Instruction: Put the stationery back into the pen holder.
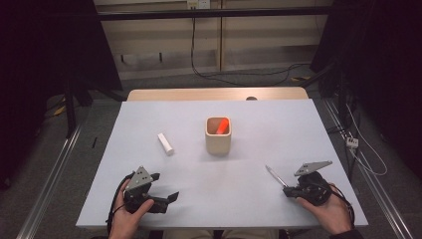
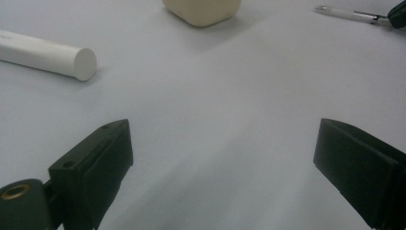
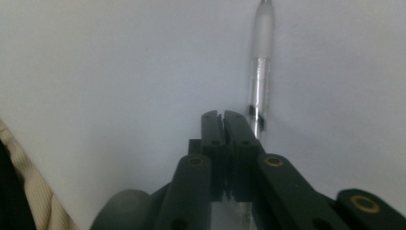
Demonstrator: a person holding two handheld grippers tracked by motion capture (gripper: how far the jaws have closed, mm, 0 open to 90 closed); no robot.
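A beige square cup (image 1: 218, 143) stands mid-table with an orange marker (image 1: 222, 125) leaning inside it. Left of the cup lies a white cylinder (image 1: 165, 143), also in the left gripper view (image 2: 48, 55) with the cup's base (image 2: 203, 9) behind it. My left gripper (image 1: 166, 185) rests near the front left edge, jaws wide open over bare table (image 2: 222, 158). My right gripper (image 1: 287, 190) sits at the front right, jaws pressed together (image 3: 222, 115). A clear pen (image 1: 275, 176) (image 3: 261, 72) lies on the table along the outside of its right jaw, pointing away.
The pale table (image 1: 249, 194) has a wooden strip (image 1: 214, 94) along its far edge. Cables run over the floor behind and to the right. The pen (image 2: 347, 13) and the right gripper's tip (image 2: 397, 14) appear far off in the left gripper view.
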